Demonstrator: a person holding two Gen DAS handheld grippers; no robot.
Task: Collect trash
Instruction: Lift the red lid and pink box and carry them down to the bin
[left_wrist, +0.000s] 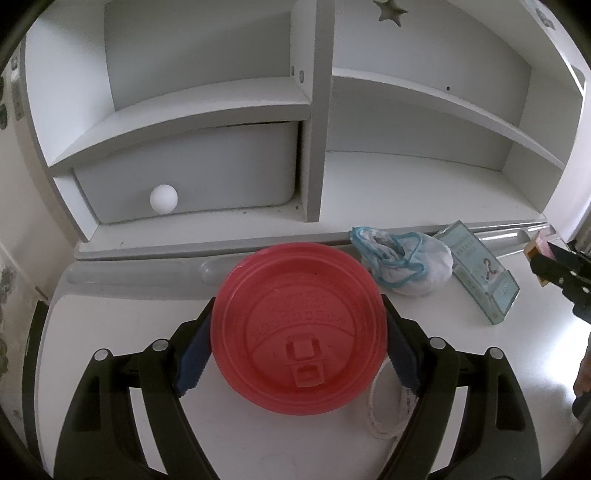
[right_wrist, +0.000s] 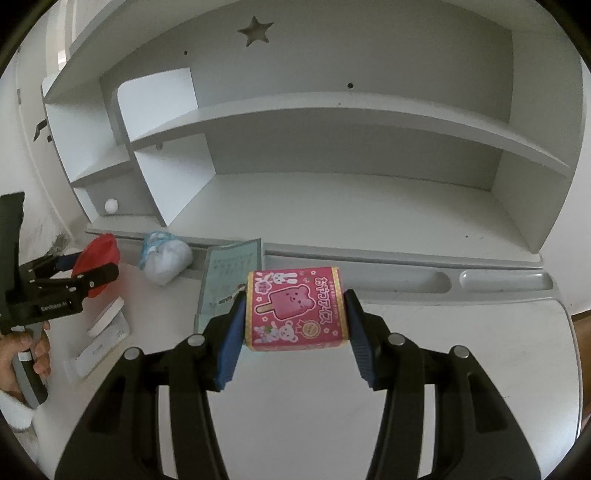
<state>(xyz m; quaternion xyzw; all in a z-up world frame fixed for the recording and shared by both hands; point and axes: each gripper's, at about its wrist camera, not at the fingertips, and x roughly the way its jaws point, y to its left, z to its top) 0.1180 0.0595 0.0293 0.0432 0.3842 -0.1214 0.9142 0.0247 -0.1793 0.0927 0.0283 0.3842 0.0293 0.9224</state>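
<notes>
My left gripper (left_wrist: 299, 334) is shut on a red plastic cup lid (left_wrist: 299, 325), its blue pads pressing both edges above the white desk (left_wrist: 122, 325). In the right wrist view the same lid (right_wrist: 96, 254) shows at the far left in that gripper (right_wrist: 94, 267). My right gripper (right_wrist: 295, 314) is shut on a pink ice-cream box (right_wrist: 297, 308) held above the desk. A crumpled white bag with blue handles (left_wrist: 402, 264) lies near the shelf base, with a pale teal carton (left_wrist: 484, 273) beside it. The right gripper's fingertips (left_wrist: 554, 266) show at the right edge with the box.
A white shelf unit (right_wrist: 332, 110) stands at the back of the desk, with a drawer and round white knob (left_wrist: 163, 198). A white cord loop (left_wrist: 380, 410) lies under the lid. A white cup and paper slips (right_wrist: 107, 325) lie at the left. A hand (right_wrist: 22, 354) holds the left gripper's handle.
</notes>
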